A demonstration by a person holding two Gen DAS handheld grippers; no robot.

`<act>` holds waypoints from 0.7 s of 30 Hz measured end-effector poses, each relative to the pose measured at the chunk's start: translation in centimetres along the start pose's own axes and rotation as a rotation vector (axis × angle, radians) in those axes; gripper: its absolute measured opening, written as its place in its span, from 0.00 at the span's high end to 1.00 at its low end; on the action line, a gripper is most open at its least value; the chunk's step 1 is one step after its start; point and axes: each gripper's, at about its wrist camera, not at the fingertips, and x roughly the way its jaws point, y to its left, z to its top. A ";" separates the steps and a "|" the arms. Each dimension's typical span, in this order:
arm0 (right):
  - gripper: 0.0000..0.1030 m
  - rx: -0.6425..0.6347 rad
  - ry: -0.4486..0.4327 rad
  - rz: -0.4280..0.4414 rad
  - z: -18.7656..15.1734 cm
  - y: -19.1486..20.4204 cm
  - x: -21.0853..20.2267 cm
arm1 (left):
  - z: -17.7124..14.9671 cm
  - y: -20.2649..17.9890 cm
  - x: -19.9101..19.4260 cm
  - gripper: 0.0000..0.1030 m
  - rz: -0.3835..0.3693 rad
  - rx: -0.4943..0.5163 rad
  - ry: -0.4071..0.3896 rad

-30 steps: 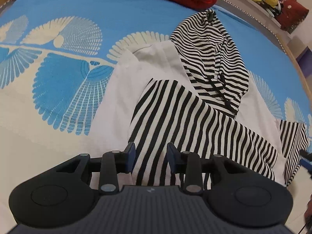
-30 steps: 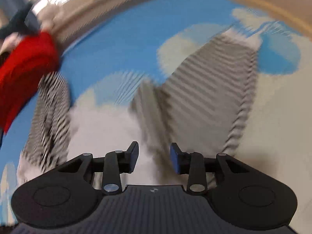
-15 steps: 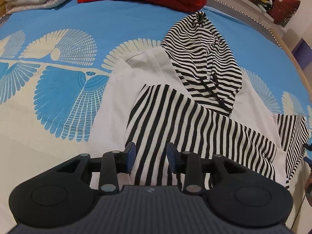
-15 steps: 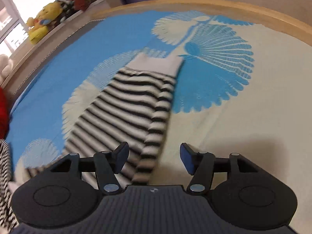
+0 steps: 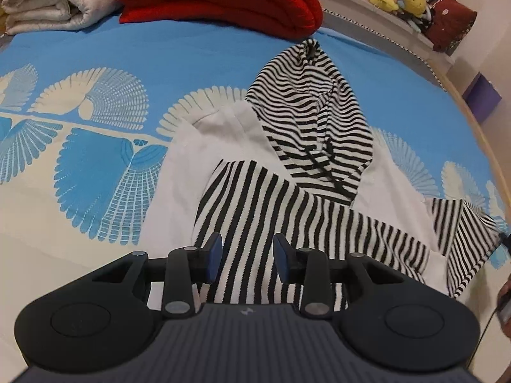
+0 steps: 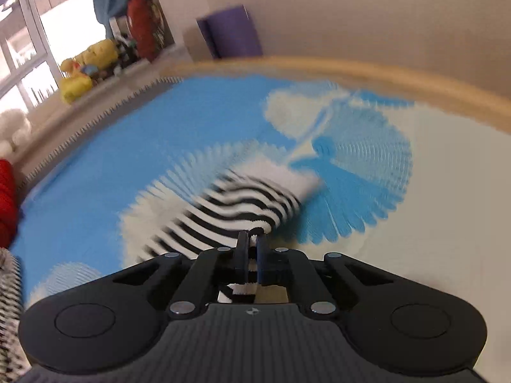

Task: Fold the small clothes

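- Blue bedspread (image 5: 198, 60) with cream fan prints covers the bed; no readable writing or labels anywhere.
- Hoodie (image 5: 223, 146), white with striped hood, lies flat mid-bed.
- Left tongs (image 5: 247, 257) hover parted over the folded-in striped sleeve (image 5: 255, 210), gripping nothing.
- Right tongs (image 6: 251, 249) are pinched tight on the other sleeve (image 6: 242, 204), near the bed's edge.
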 end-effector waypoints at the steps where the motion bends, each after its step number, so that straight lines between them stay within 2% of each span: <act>1: 0.97 0.015 -0.018 0.028 0.6 1.0 -1.7 | 0.1 0.2 -0.3 0.62 -0.007 -0.004 -0.004; 5: 0.97 -0.007 -0.054 0.103 1.2 6.0 -8.9 | 0.5 1.0 -1.3 0.62 -0.024 -0.029 -0.018; 8: 0.97 -0.050 -0.020 0.171 -1.2 9.3 -13.9 | 0.9 1.5 -1.9 0.62 -0.035 -0.040 -0.028; 10: 0.97 -0.081 0.002 0.203 -3.1 10.5 -15.5 | 1.1 2.0 -2.2 0.63 -0.033 -0.055 -0.035; 13: 0.97 -0.090 0.086 0.212 -5.6 11.4 -14.7 | 1.1 2.5 -2.3 0.62 -0.024 -0.061 -0.035; 17: 0.97 0.005 0.280 0.195 -7.6 11.5 -11.0 | 1.1 2.9 -2.1 0.62 -0.013 -0.056 -0.029; 21: 0.97 -0.025 0.295 0.167 -8.1 12.1 -10.1 | 1.4 3.1 -1.9 0.63 -0.007 -0.067 -0.034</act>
